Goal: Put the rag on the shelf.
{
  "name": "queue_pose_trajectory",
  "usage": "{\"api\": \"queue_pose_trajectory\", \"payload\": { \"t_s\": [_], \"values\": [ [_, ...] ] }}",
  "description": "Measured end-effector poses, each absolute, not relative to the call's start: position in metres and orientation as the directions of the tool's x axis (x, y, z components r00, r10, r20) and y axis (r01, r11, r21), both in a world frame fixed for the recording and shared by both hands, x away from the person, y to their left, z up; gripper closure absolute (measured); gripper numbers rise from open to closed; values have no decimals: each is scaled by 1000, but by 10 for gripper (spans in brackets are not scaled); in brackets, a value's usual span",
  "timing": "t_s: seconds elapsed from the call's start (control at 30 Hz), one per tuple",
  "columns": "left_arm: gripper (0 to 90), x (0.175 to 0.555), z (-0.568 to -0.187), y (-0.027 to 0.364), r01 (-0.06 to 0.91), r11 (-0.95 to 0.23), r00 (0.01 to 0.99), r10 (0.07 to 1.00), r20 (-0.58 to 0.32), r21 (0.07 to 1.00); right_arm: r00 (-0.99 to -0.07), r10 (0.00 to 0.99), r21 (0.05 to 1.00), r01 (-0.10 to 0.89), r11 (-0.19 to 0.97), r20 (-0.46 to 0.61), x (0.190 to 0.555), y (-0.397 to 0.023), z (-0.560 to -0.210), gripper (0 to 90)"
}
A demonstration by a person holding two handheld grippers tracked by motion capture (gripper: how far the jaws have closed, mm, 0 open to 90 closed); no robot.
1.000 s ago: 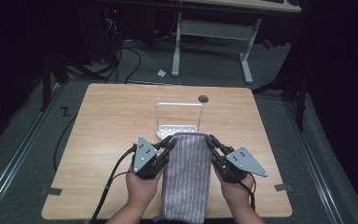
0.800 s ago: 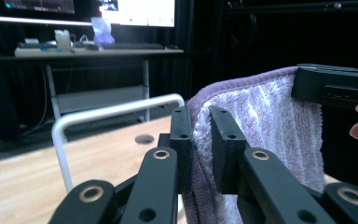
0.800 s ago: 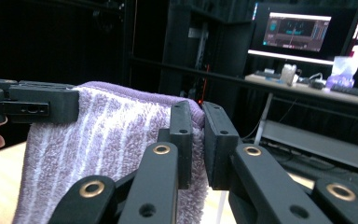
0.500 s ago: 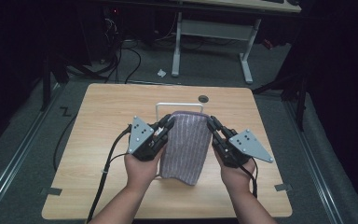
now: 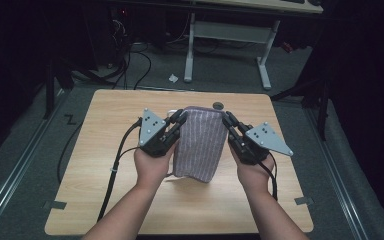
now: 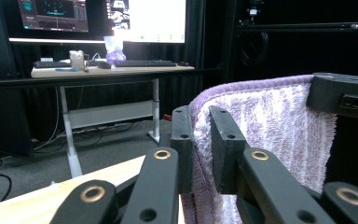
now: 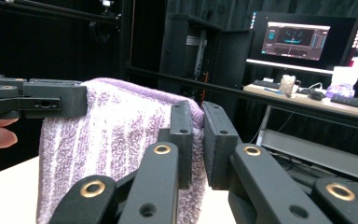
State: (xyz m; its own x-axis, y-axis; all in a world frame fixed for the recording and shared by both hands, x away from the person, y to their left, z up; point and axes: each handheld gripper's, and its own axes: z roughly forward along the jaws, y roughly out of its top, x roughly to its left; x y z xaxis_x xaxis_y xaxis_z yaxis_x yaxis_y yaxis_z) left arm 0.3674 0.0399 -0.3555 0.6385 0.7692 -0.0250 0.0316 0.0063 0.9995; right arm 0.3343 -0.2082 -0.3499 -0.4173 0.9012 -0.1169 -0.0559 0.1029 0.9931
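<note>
We hold the purple towel (image 5: 199,142) by its top corners: our left hand-held gripper (image 5: 179,119) pinches one, our right hand-held gripper (image 5: 227,119) the other. It hangs between them, long axis downward, lower edge near the table (image 5: 105,150).

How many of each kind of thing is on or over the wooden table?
Black two-jaw grippers: 2, the left gripper and the right gripper, each clamped on a top corner of the towel
Purple striped terry towel: 1
White wire rack, mostly hidden behind the towel: 1
Total: 4
</note>
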Motion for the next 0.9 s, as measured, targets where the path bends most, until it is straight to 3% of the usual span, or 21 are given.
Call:
{"api": "queue_pose_trajectory", "payload": {
  "t_s": [0.27, 0.63, 0.9],
  "values": [
    [810, 387, -345, 40, 25, -5, 637, 771, -12, 1000, -414, 903, 994, -60, 97, -113, 350, -208, -336, 837],
    [811, 419, -328, 44, -23, -70, 605, 793, 70, 997, -405, 908, 994, -56, 90, -105, 387, -201, -319, 837],
    [810, 443, -323, 46, -6, -62, 589, 806, 54, 998, -408, 910, 998, -35, 59, -69, 416, -196, -315, 836]
  ]
}}
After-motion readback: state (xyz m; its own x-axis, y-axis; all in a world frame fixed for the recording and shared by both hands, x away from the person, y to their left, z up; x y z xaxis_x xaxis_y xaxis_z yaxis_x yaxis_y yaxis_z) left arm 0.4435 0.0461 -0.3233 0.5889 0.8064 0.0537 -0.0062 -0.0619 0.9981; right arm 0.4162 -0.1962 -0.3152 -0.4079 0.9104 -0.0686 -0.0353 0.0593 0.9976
